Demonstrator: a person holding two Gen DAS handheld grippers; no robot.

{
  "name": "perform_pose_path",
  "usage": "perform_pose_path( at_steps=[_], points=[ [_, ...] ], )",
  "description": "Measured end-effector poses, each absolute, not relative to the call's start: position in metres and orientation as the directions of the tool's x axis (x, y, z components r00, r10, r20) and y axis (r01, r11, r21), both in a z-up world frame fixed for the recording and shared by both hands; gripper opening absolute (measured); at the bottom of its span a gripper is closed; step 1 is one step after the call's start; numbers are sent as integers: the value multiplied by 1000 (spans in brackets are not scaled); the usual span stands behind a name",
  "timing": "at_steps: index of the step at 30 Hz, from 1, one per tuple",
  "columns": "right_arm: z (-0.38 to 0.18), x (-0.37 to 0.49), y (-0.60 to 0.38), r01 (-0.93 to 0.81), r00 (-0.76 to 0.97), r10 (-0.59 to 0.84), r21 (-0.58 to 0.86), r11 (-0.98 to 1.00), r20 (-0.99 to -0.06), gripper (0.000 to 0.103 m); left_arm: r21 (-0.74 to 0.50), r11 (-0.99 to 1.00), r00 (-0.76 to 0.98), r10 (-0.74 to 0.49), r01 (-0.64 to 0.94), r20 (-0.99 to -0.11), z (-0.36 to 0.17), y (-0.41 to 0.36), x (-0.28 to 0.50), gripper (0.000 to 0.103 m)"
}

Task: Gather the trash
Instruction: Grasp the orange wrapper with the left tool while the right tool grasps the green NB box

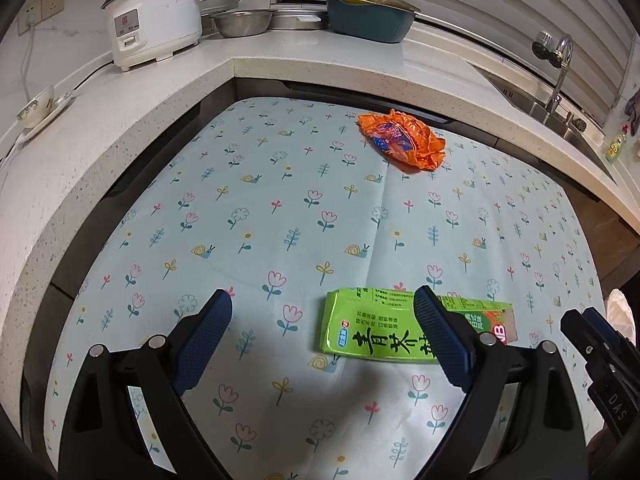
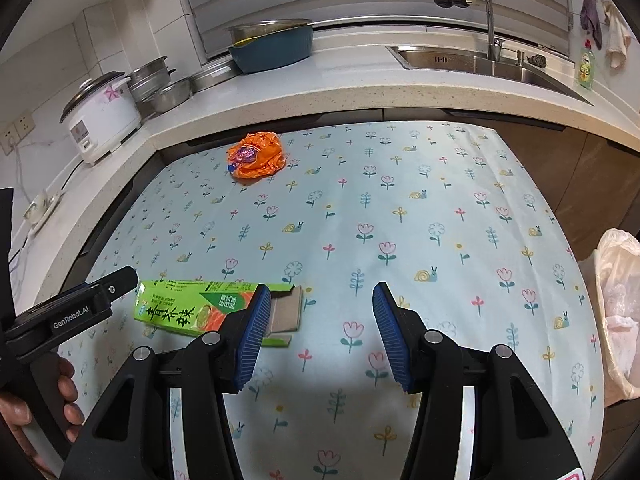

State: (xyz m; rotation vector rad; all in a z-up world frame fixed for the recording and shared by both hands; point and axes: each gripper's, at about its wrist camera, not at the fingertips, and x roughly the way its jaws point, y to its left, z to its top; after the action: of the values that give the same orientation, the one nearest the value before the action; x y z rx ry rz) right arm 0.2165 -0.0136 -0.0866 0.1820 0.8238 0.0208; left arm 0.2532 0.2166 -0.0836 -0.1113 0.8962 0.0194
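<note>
A flattened green carton [image 1: 372, 330] lies on the flowered tablecloth [image 1: 280, 200], partly behind my left gripper's right finger. It also shows in the right wrist view [image 2: 188, 308], left of my right gripper. A crumpled orange wrapper [image 1: 400, 140] lies at the table's far side, and appears in the right wrist view [image 2: 256, 155]. My left gripper [image 1: 322, 304] is open and empty above the table. My right gripper [image 2: 322, 300] is open and empty. A white plastic trash bag [image 2: 616, 300] hangs past the table's right edge.
A stone counter [image 1: 320, 60] wraps around the table, with a rice cooker [image 1: 156, 20], steel bowls [image 1: 244, 22], a blue basin [image 1: 370, 20] and a sink with faucet [image 2: 480, 56]. A bowl on a saucer [image 1: 38, 108] sits at the left.
</note>
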Motion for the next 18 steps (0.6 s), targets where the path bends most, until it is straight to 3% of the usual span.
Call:
perform_pose_path(
  at_steps=[12, 18],
  points=[
    [-84, 291, -8, 39, 692, 98, 173, 984, -715, 52, -128, 991, 623, -127, 43, -772, -69, 183, 359, 88],
    [-100, 312, -25, 75, 675, 80, 176, 982, -733, 52, -52, 989, 616, -125, 136, -778, -89, 135, 411, 88]
  ],
)
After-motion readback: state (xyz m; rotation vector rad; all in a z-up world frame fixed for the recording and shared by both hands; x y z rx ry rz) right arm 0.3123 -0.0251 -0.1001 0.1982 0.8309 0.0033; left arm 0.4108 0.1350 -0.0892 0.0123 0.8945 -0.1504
